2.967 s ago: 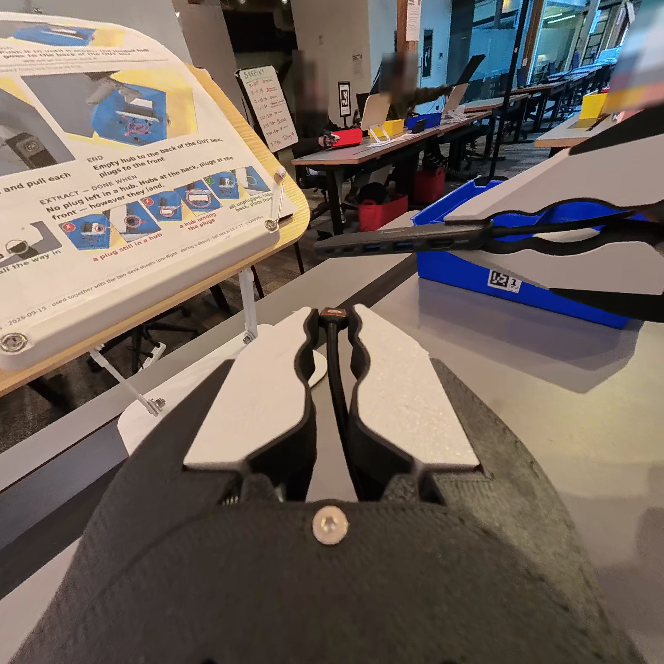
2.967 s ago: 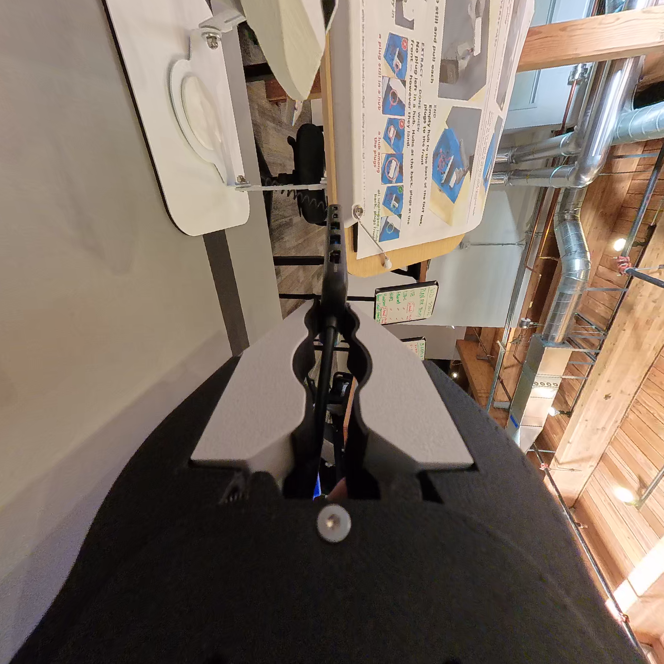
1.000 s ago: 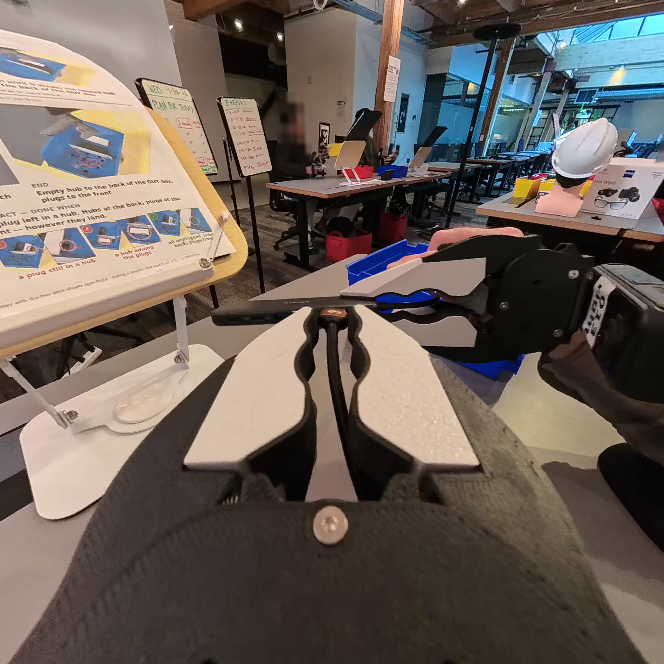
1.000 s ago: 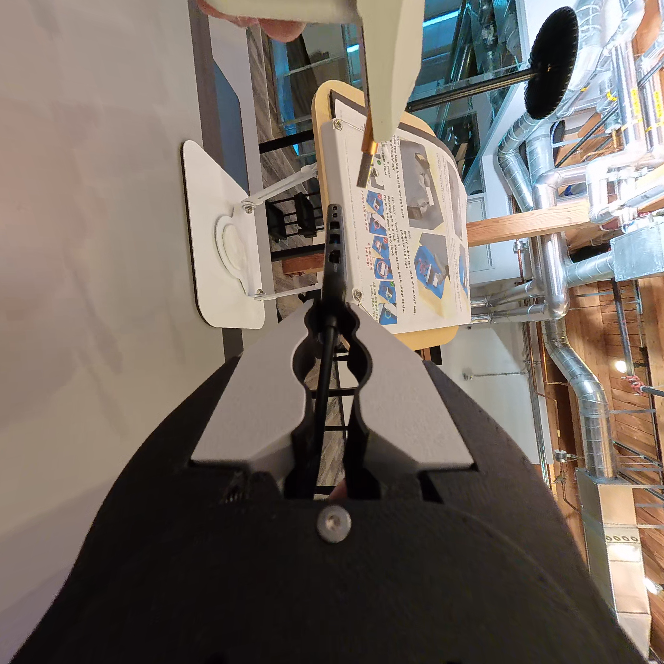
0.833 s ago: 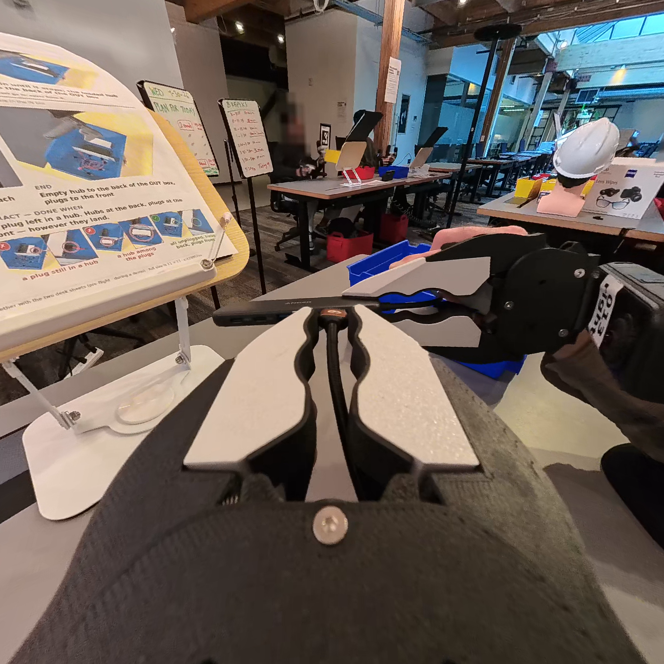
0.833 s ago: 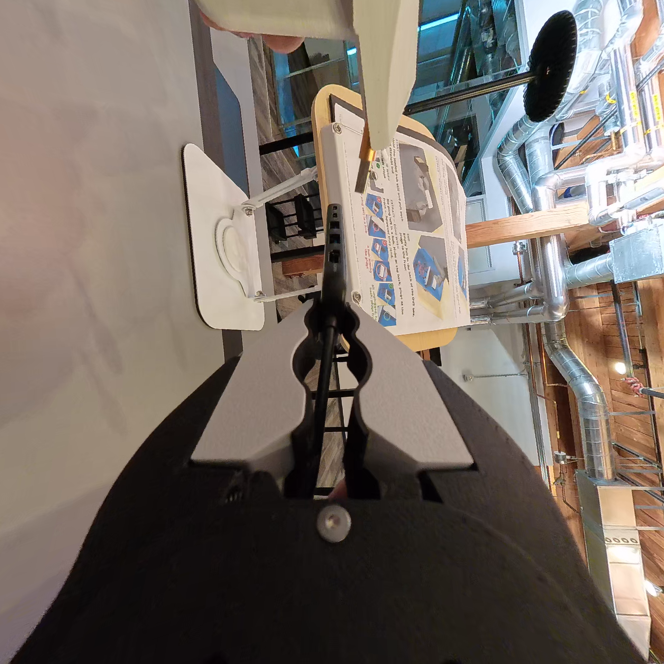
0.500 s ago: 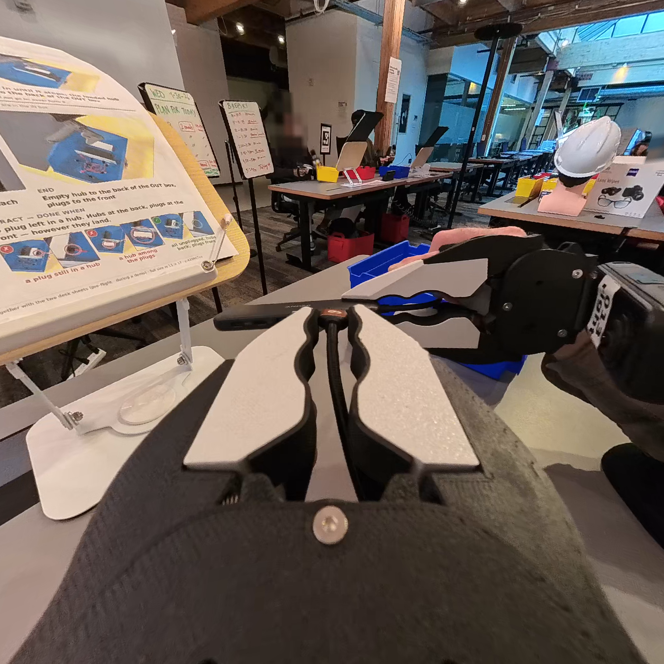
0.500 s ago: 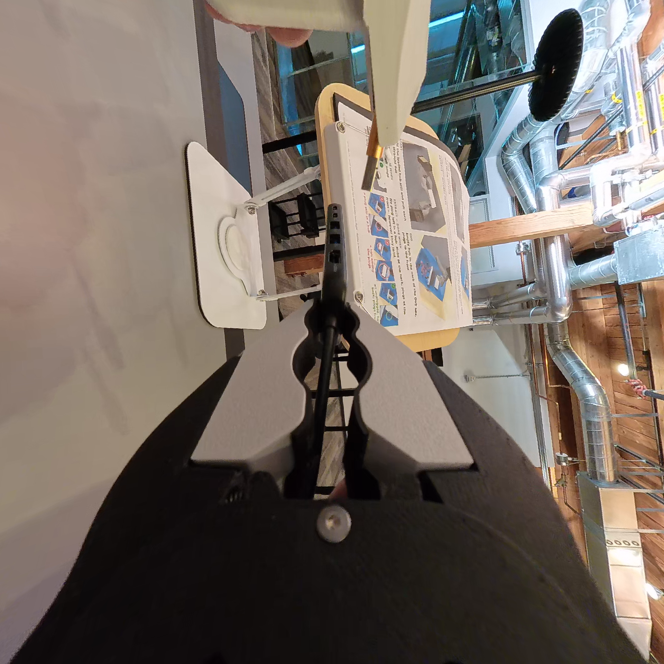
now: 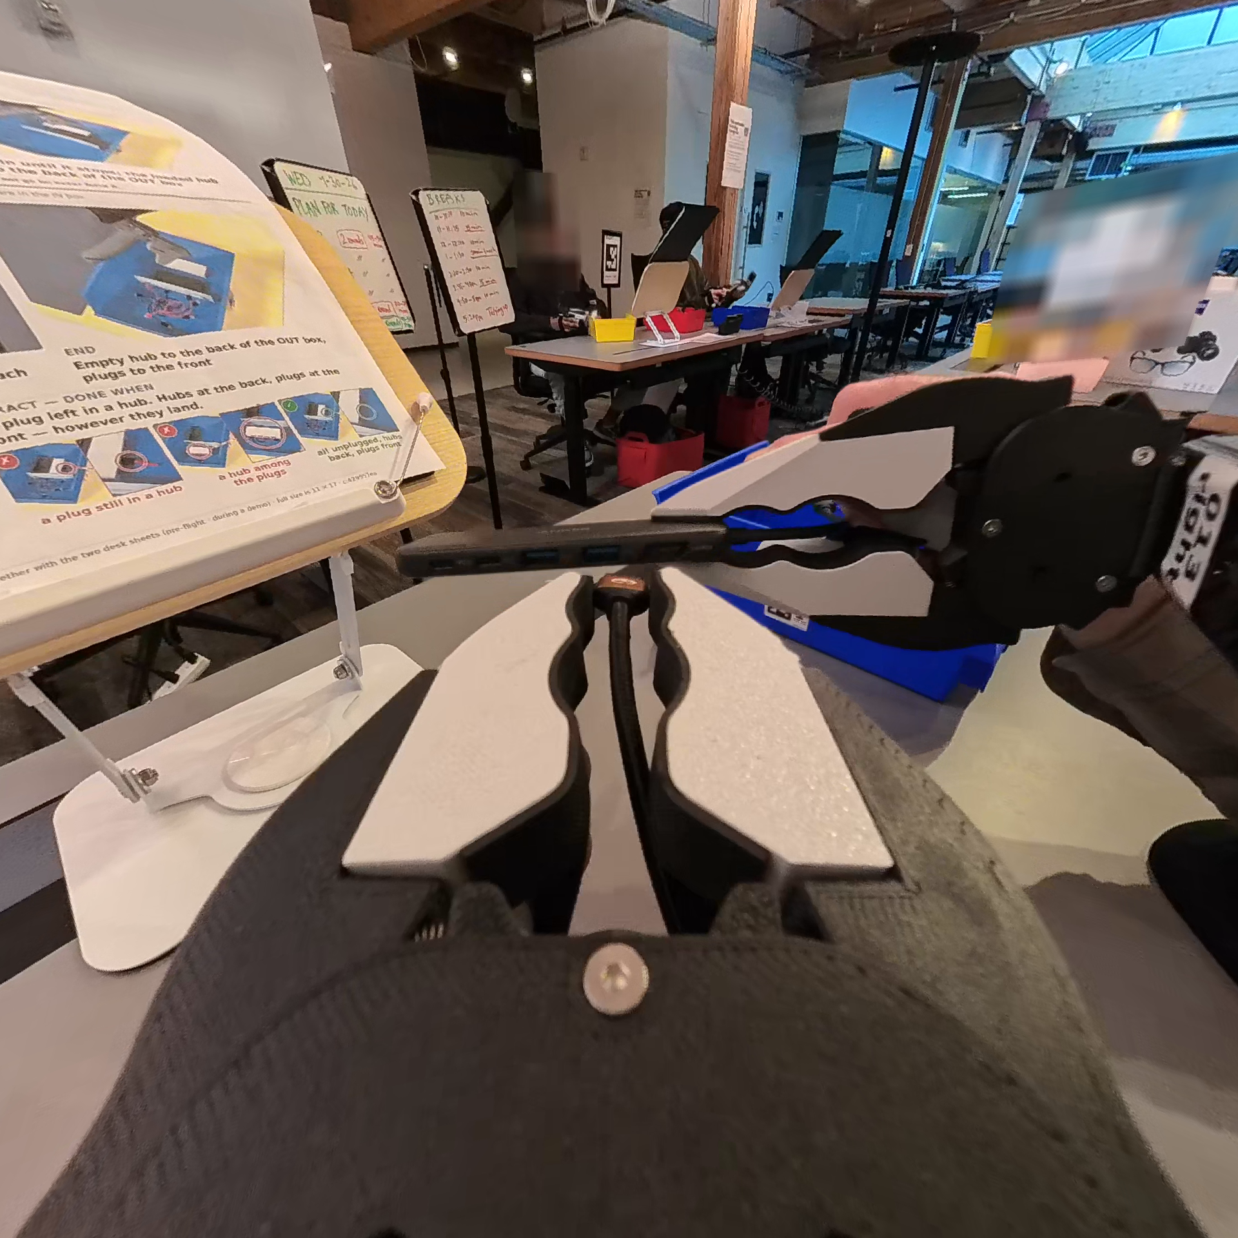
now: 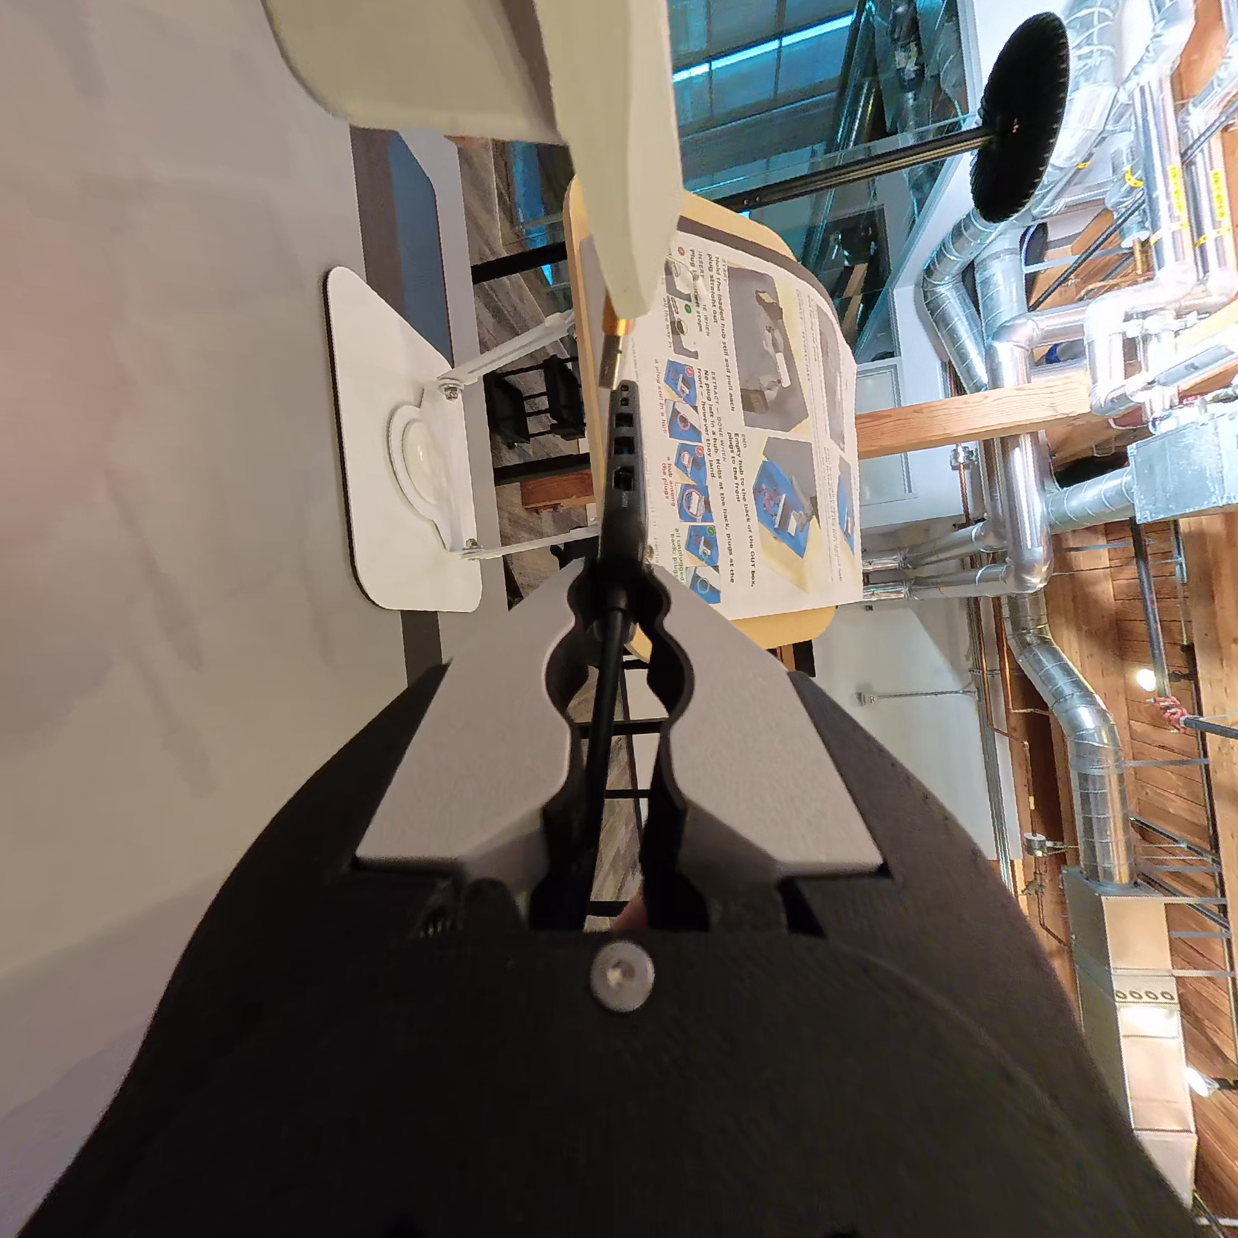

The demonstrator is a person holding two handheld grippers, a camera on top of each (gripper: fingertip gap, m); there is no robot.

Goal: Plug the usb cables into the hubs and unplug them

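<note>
I am in the insertion step. My left gripper (image 9: 620,589) is clamped on one usb cable (image 9: 630,697), its orange-collared plug (image 9: 620,584) poking past the fingertips, just below and near the hub (image 9: 556,553). My right gripper (image 10: 613,589) is closed on that one dark hub, held level above the grey table (image 9: 1045,770), ports facing me. In the right wrist view the plug's metal tip (image 10: 608,365) sits just beside the hub's far end, not yet in. Next, I judge, I must line the plug up with a blue port and push straight. One blue bin (image 9: 871,653) sits behind, one instruction board (image 9: 201,375) to the left.
</note>
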